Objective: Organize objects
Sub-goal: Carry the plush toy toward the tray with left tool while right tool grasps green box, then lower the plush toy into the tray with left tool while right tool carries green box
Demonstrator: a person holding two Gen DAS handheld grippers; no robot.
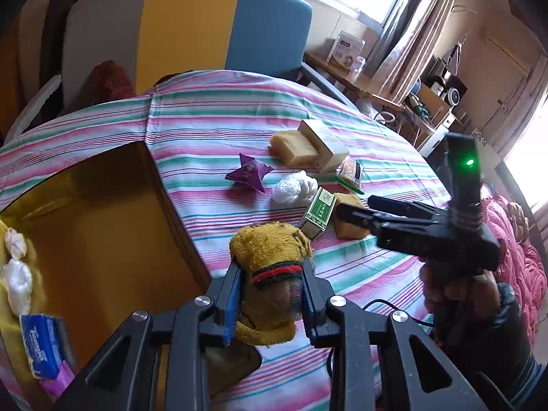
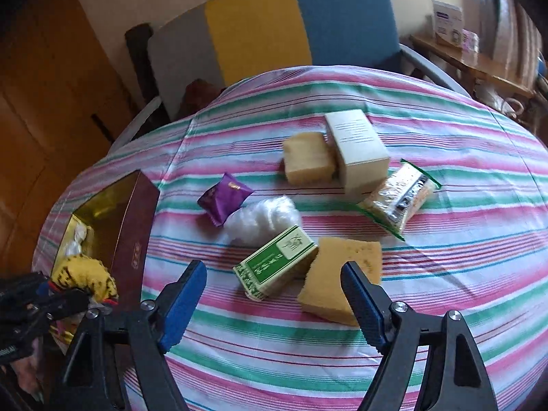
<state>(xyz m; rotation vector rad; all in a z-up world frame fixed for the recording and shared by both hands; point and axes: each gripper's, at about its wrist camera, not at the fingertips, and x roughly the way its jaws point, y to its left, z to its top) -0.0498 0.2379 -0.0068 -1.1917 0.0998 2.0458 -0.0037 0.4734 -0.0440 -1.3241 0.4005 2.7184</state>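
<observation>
My left gripper [image 1: 272,270] is shut on a yellow knitted cloth [image 1: 270,243] with a red and green band, held just off the right wall of the gold-lined box [image 1: 113,239]. The right wrist view shows that cloth [image 2: 82,274] at the box's near end [image 2: 133,226]. My right gripper [image 2: 274,270] stands open above the striped tablecloth, nothing pressed between its pads. A green carton [image 2: 277,263] and a yellow sponge [image 2: 342,267] lie just ahead of its fingers. In the left wrist view the right gripper [image 1: 359,210] hovers over the sponge.
On the cloth lie a purple packet [image 2: 224,202], crumpled white plastic [image 2: 263,219], a tan block [image 2: 308,157], a white carton [image 2: 359,150] and a green-edged snack bag [image 2: 397,198]. The box holds a blue tissue pack [image 1: 41,349] and white bundles [image 1: 17,274]. A chair [image 1: 191,27] stands behind.
</observation>
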